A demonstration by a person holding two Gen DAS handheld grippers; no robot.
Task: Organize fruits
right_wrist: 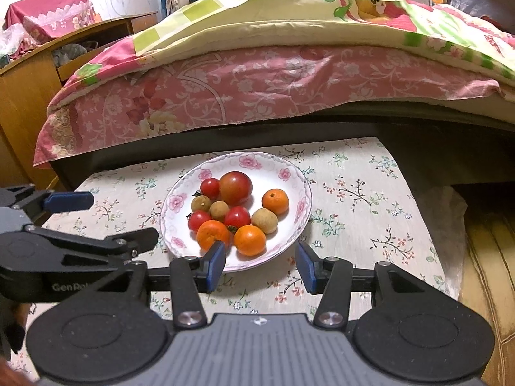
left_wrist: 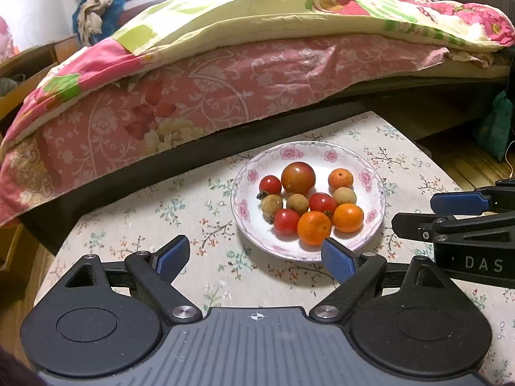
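Note:
A white plate with a pink flower rim stands on the small table. It holds a large red-green tomato, three small red tomatoes, three oranges and three brown longans. My left gripper is open and empty, just short of the plate's near rim. My right gripper is open and empty at the plate's near edge; its fingers show at the right of the left wrist view.
The table has a flowered cloth. A bed with pink and green quilts runs along the table's far side. A wooden cabinet stands at the left. Wooden floor lies to the right.

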